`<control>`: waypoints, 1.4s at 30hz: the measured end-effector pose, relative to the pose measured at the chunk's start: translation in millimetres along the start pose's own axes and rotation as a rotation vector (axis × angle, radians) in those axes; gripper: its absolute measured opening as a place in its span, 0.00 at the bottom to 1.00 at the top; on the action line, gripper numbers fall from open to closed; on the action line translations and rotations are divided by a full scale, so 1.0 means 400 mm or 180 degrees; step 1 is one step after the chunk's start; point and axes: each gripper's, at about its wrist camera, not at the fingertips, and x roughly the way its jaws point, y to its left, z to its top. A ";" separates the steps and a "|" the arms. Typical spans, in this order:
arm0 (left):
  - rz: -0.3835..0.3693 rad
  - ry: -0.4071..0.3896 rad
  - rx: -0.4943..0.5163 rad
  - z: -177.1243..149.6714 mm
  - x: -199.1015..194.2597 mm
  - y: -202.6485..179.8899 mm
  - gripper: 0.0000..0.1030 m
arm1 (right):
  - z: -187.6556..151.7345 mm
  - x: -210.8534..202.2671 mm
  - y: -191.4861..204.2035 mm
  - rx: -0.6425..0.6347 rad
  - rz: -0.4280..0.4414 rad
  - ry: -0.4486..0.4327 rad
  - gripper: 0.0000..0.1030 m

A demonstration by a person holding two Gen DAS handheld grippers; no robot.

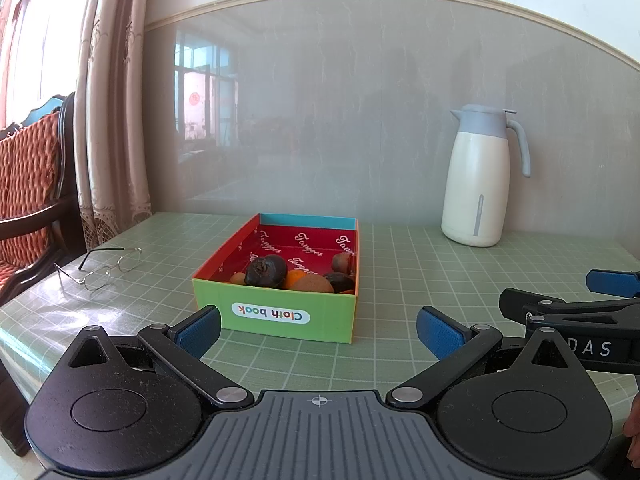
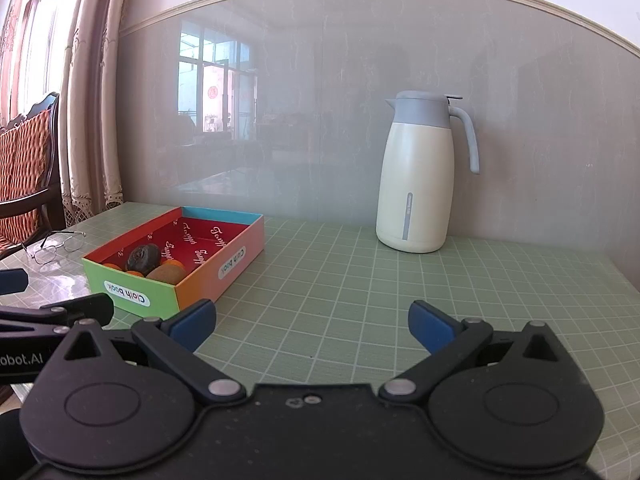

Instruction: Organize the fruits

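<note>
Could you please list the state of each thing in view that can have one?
Left gripper: open, empty.
Right gripper: open, empty.
Cloth book box: lidless, holding fruits.
Thermos jug: upright, lid shut.
Eyeglasses: unfolded, resting on the table.

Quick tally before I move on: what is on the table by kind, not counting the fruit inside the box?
Box: 1
Thermos jug: 1
Eyeglasses: 1
Total: 3
</note>
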 end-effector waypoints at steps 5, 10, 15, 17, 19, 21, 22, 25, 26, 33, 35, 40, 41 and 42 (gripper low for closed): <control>0.0001 0.0001 0.0005 0.000 0.001 0.000 1.00 | 0.000 0.000 -0.001 -0.0002 0.0000 0.0002 1.00; 0.0006 -0.0009 -0.0009 -0.001 -0.001 0.001 1.00 | -0.001 0.001 -0.002 0.0003 -0.0010 0.0008 1.00; 0.0007 -0.0020 -0.0018 -0.002 -0.004 0.002 1.00 | -0.002 0.001 -0.008 0.0015 -0.0011 0.0007 1.00; 0.0005 -0.0018 -0.0020 -0.002 -0.004 0.003 1.00 | -0.002 0.001 -0.009 0.0017 -0.0010 0.0010 1.00; 0.0007 -0.0021 -0.0018 -0.002 -0.005 0.003 1.00 | -0.002 0.001 -0.008 0.0009 -0.0008 0.0007 1.00; 0.0007 -0.0018 -0.0017 -0.002 -0.005 0.003 1.00 | -0.001 0.004 -0.007 0.0005 -0.0007 0.0012 1.00; 0.0008 -0.0022 -0.0021 -0.002 -0.004 0.003 1.00 | -0.001 0.005 -0.008 0.0004 -0.0007 0.0016 1.00; 0.0011 -0.0023 -0.0023 -0.003 -0.005 0.003 1.00 | -0.001 0.004 -0.009 0.0005 -0.0003 0.0014 1.00; 0.0007 -0.0025 -0.0024 -0.003 -0.005 0.003 1.00 | -0.001 0.003 -0.009 0.0003 -0.0005 0.0015 1.00; 0.0012 -0.0025 -0.0024 -0.004 -0.004 0.003 1.00 | -0.001 0.003 -0.010 0.0007 -0.0002 0.0014 1.00; 0.0013 -0.0028 -0.0023 -0.005 -0.005 0.004 1.00 | -0.001 0.003 -0.009 0.0001 -0.0004 0.0010 1.00; 0.0012 -0.0027 -0.0022 -0.004 -0.004 0.003 1.00 | -0.001 0.004 -0.009 0.0005 -0.0004 0.0014 1.00; 0.0014 -0.0026 -0.0023 -0.005 -0.004 0.004 1.00 | -0.001 0.003 -0.009 0.0003 -0.0004 0.0015 1.00; 0.0013 -0.0026 -0.0024 -0.004 -0.004 0.003 1.00 | -0.001 0.003 -0.009 0.0001 -0.0005 0.0012 1.00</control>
